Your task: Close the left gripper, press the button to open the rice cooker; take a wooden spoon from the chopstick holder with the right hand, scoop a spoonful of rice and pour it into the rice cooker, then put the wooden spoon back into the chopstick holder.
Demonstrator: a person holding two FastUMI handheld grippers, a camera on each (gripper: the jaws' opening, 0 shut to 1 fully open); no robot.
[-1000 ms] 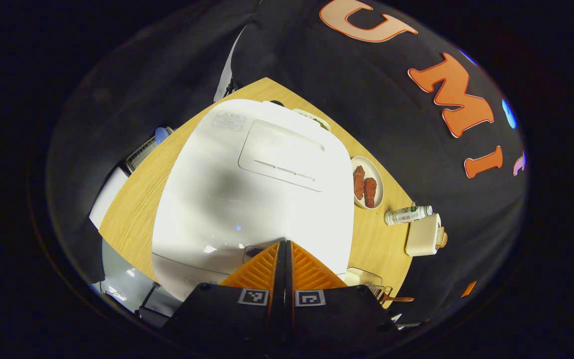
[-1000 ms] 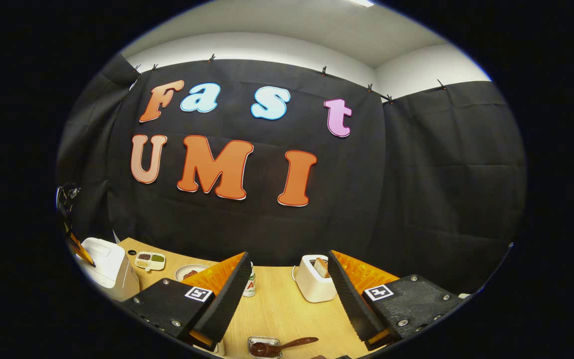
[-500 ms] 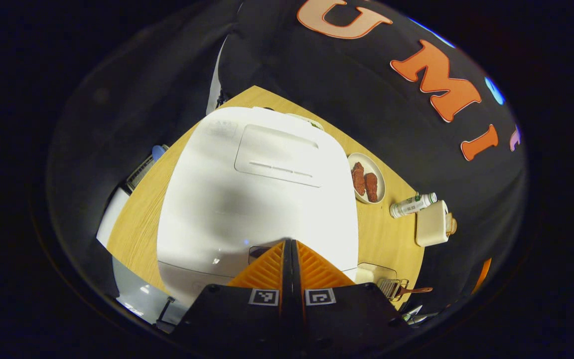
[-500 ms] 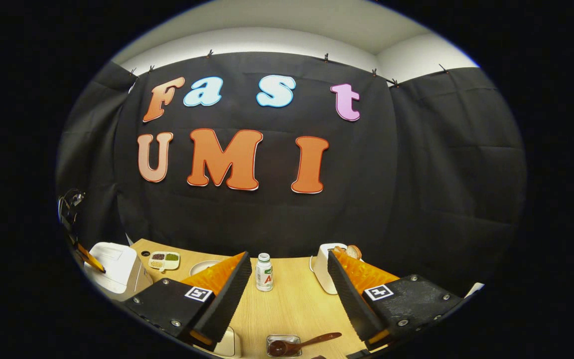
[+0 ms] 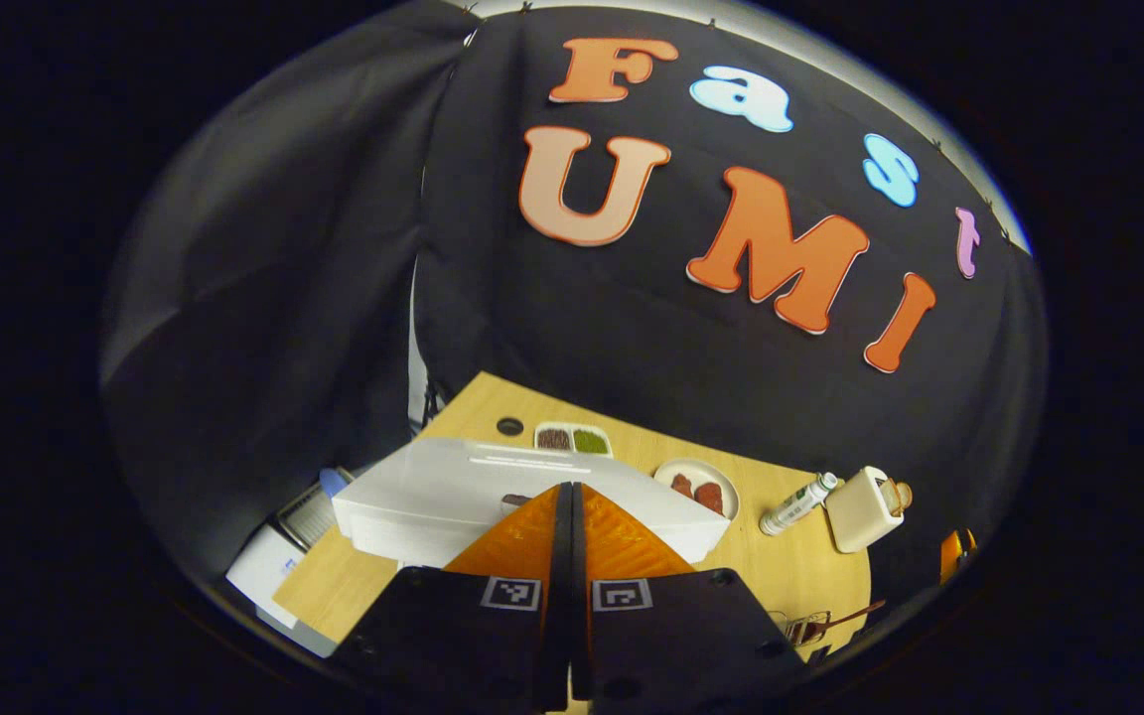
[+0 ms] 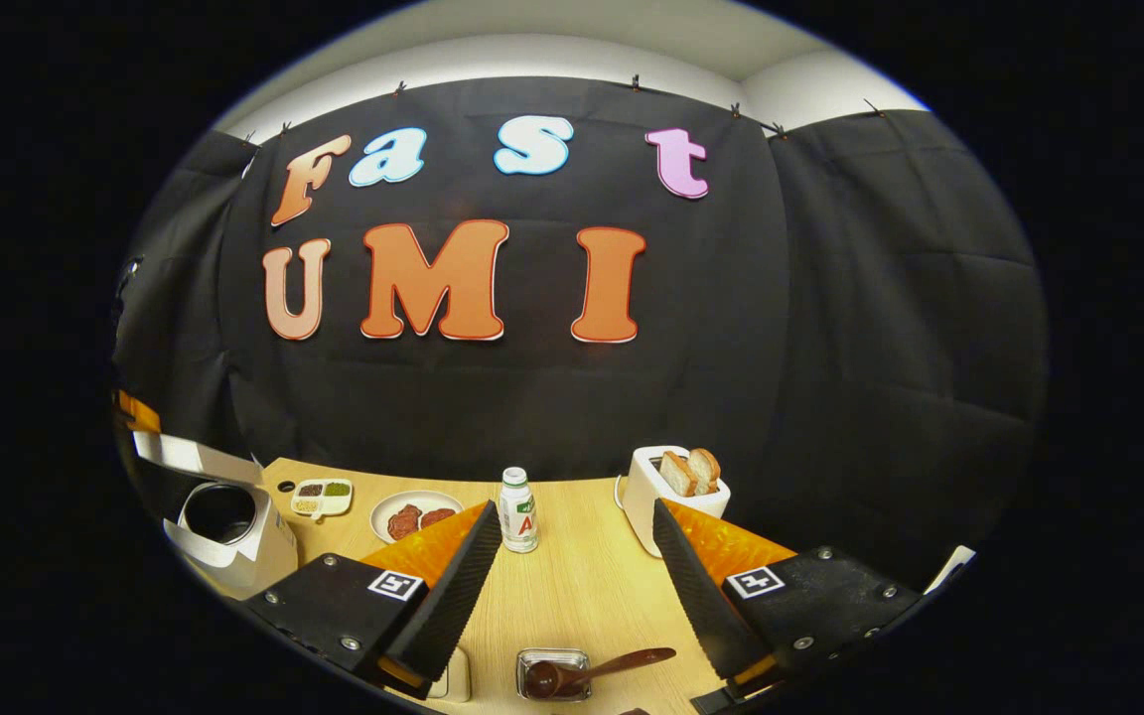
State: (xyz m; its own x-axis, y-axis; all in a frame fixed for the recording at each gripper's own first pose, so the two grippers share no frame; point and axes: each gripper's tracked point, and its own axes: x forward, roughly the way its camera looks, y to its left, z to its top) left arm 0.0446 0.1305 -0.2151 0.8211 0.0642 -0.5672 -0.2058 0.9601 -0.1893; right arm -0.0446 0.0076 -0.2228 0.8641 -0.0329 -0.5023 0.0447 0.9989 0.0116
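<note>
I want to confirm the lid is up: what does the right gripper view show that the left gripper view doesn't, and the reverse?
Right gripper view: the open rice cooker with its dark inner pot, and the open right gripper. Left gripper view: the shut left gripper in front of the raised lid, seen edge-on. Both: plate, bottle, toaster, wooden spoon.

On the table [image 6: 572,596], the bottle [image 6: 517,509] stands between plate [image 6: 416,516] and toaster [image 6: 676,487].
</note>
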